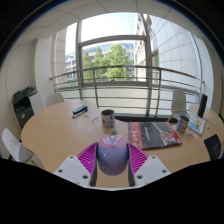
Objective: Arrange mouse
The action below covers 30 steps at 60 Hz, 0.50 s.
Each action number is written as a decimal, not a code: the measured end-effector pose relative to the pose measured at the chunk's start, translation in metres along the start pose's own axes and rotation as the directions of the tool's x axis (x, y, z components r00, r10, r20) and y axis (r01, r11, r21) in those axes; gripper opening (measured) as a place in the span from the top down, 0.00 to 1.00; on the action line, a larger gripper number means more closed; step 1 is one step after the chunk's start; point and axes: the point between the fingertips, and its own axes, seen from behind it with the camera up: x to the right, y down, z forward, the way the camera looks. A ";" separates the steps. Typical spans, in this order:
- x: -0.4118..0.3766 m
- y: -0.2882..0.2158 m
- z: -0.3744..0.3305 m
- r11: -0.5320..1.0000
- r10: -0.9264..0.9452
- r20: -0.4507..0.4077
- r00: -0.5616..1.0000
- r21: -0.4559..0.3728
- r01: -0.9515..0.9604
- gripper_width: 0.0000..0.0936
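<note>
A lavender-grey computer mouse sits between my two fingers, its rounded back toward the camera. The pink pads lie against both of its sides, so my gripper is shut on the mouse. The mouse is held above the near edge of a round light wooden table. Its underside is hidden.
Beyond the fingers on the table stand a dark mug, a magazine or book and a small cup. A blue object lies further left. White chairs stand around the table. Large windows are behind.
</note>
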 end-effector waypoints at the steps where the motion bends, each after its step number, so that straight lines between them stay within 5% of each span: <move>1: 0.004 -0.019 -0.007 1.000 0.006 0.007 1.000 0.028 -0.006 0.54; 9: 0.089 -0.121 -0.080 0.973 0.002 0.024 1.000 0.231 -0.008 0.55; 15: 0.205 -0.150 -0.107 0.955 0.024 -0.009 1.000 0.297 -0.020 0.55; 21: 0.340 -0.132 -0.107 0.963 0.000 -0.109 0.994 0.269 0.029 0.55; 30: 0.530 -0.037 -0.086 0.996 0.000 -0.263 0.965 0.090 0.025 0.55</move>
